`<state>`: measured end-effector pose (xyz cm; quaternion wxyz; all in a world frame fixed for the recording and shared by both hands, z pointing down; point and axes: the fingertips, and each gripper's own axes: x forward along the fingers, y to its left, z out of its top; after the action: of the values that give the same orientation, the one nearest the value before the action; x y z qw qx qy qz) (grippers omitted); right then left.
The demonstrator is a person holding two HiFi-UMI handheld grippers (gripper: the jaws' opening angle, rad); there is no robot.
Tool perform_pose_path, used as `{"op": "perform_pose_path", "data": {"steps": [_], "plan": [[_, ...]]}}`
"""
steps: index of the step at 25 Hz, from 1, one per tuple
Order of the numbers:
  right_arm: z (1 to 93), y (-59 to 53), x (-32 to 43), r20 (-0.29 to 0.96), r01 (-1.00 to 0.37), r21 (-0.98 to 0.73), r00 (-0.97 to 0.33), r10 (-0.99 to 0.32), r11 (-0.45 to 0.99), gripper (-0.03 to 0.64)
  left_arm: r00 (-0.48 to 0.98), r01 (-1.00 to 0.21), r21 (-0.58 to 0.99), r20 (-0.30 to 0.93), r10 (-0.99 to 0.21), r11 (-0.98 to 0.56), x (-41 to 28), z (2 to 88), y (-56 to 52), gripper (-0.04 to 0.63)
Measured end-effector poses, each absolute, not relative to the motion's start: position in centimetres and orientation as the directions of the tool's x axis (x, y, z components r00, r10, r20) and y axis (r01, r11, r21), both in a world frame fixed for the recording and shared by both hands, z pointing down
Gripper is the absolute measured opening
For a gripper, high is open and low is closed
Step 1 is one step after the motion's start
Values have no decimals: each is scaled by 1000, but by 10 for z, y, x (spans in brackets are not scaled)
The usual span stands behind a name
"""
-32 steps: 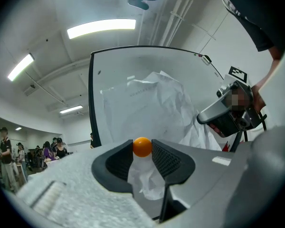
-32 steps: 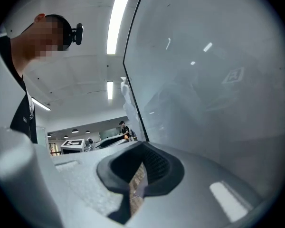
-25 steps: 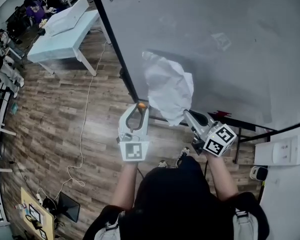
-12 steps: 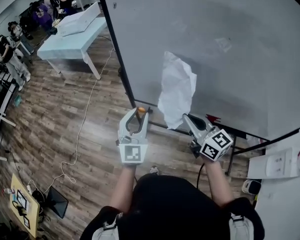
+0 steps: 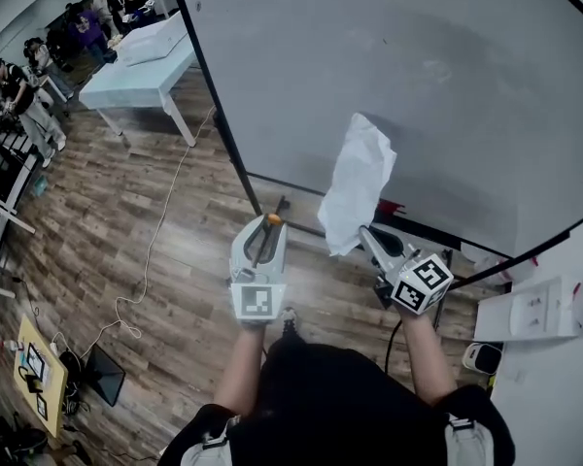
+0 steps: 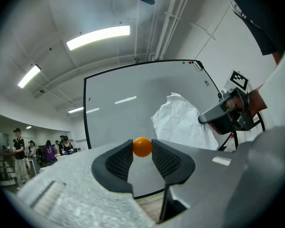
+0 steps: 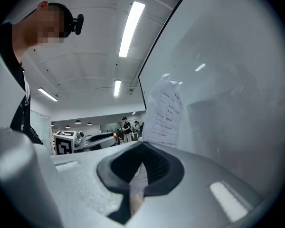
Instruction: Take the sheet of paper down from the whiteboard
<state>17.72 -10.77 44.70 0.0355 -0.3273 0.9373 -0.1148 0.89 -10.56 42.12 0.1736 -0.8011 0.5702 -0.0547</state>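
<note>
Before the large pale-grey whiteboard point(image 5: 418, 66): crumpled white sheet of paper point(image 5: 361, 178), standing upright; contact with the whiteboard cannot be told.
Right claw point(image 5: 366, 234): closed on the paper's lower edge, near the whiteboard's bottom rail.
Left claw point(image 5: 270, 225): gripping a small orange ball point(image 6: 142, 147) between its pads, also near the whiteboard's bottom rail.

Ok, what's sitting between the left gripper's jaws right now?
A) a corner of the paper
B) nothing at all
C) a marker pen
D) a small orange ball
D: the left gripper view shows a small orange ball pinched between the tips of the left gripper, while the sheet of paper is clamped in the right gripper.
</note>
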Motion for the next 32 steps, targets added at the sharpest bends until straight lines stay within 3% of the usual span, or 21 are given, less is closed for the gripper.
{"op": "perform_pose_path", "data": {"steps": [15, 32], "plan": [[477, -51, 224, 89, -598, -214, -800, -594, 773, 3, 273, -912, -336, -61, -960, -237, 48, 447, -33, 133], [474, -40, 235, 89, -595, -209, -802, -590, 776, 3, 285, -904, -348, -60, -957, -247, 66, 433, -17, 133]]}}
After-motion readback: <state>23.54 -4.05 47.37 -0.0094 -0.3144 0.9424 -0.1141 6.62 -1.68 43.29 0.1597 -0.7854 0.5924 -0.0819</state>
